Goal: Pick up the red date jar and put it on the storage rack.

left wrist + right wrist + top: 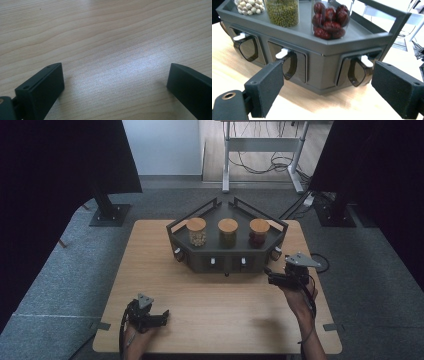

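Two black jaws of the right gripper (324, 87) stood spread with nothing between them, rising from the lower corners of the right gripper view and framing the front of a dark grey dispenser rack (324, 65). Between the jaw tips, right of centre, sat a smoky scoop-shaped spout with a white lever (365, 61), near but not touched. Two more white levers (282, 53) showed further left along the rack's front. On the rack's top tray, along the upper edge of that view, stood three clear jars: red dates (329, 21), green mung beans (283, 12) and pale beans (249, 6).

From the high view, the right gripper (272, 277) sat right of centre, held by a hand (300, 300) just off the rack's right front corner (272, 255), with cork lids (228, 225) capping the jars.

At lower left of the high view, the left gripper (157, 317) lay low on the wooden table (220, 310), well apart from the rack. Its own view showed both jaws wide apart over bare wood grain (112, 50), holding nothing.
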{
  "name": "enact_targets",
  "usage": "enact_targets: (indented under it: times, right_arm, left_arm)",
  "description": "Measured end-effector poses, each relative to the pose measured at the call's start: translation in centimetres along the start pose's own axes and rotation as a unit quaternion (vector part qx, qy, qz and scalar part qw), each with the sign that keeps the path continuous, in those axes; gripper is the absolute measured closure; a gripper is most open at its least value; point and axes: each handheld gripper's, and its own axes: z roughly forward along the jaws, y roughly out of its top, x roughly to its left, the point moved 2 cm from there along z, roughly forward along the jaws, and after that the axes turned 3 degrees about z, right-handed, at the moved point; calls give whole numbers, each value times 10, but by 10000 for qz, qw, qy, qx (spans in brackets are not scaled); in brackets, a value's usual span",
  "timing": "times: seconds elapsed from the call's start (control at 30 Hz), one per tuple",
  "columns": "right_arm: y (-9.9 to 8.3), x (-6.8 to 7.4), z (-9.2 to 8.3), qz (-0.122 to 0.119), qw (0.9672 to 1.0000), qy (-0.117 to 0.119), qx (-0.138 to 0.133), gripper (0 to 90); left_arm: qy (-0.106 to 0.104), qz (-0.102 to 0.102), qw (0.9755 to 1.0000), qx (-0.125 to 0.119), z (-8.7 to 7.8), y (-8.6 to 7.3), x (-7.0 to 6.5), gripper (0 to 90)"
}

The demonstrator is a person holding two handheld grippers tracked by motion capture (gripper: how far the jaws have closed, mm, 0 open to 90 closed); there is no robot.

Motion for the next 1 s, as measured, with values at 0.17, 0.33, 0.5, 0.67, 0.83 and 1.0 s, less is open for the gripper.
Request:
enact_targets:
  times: [0.17,0.33,0.5,0.67,0.83,1.0]
  right_arm:
    - [-8,1,-3,-27,10000,-45,33,102]
    - [-16,4,-8,-76,9999,-71,59,103]
    - [-27,4,-11,-28,9999,-107,97,105]
    - [-39,4,-12,-13,9997,-160,189,107]
    - [-49,3,-12,-4,9994,-239,268,108]
    - [-60,1,-11,1,9990,-299,345,111]
  left_arm:
    - [0,-1,10000,-1,0,0,0,10]
    - [0,0,10000,0,0,0,0,10]
    - [1,1,10000,0,0,0,0,10]
    - [0,-1,10000,0,0,0,0,10]
    - [1,-1,10000,-1,0,0,0,10]
    - [-2,3,10000,0,0,0,0,10]
